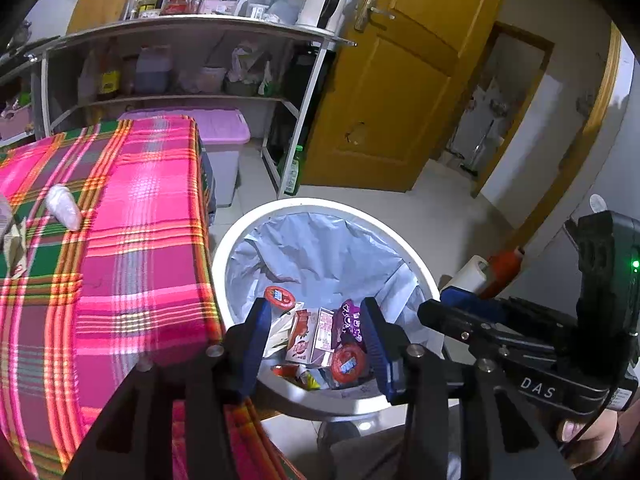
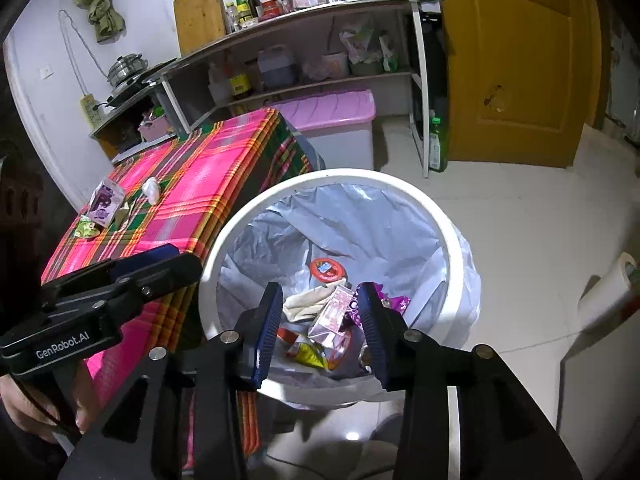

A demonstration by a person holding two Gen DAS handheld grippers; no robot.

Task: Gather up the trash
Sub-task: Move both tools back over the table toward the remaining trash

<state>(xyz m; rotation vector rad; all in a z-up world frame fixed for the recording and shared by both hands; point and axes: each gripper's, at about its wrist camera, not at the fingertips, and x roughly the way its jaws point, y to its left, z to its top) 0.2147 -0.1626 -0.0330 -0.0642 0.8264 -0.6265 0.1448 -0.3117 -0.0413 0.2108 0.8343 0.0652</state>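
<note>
A white trash bin [image 1: 240,232] lined with a pale bag stands on the floor beside the table; it also shows in the right wrist view [image 2: 440,216]. Several wrappers, a carton [image 1: 316,336] and red lids lie inside. My left gripper [image 1: 316,320] is open and empty above the bin. My right gripper [image 2: 320,312] is open and empty above the bin too. On the plaid tablecloth [image 2: 192,184] lie a white crumpled wad [image 2: 151,189], a purple carton [image 2: 105,200] and a green wrapper [image 2: 85,228]. The wad also shows in the left wrist view [image 1: 63,205].
A metal shelf rack [image 2: 304,40] with bottles and jars stands behind the table. A pink-lidded storage box [image 2: 332,112] sits under it. A green bottle [image 2: 438,146] stands by the yellow door [image 2: 516,60]. A paper roll [image 2: 608,288] is at the right.
</note>
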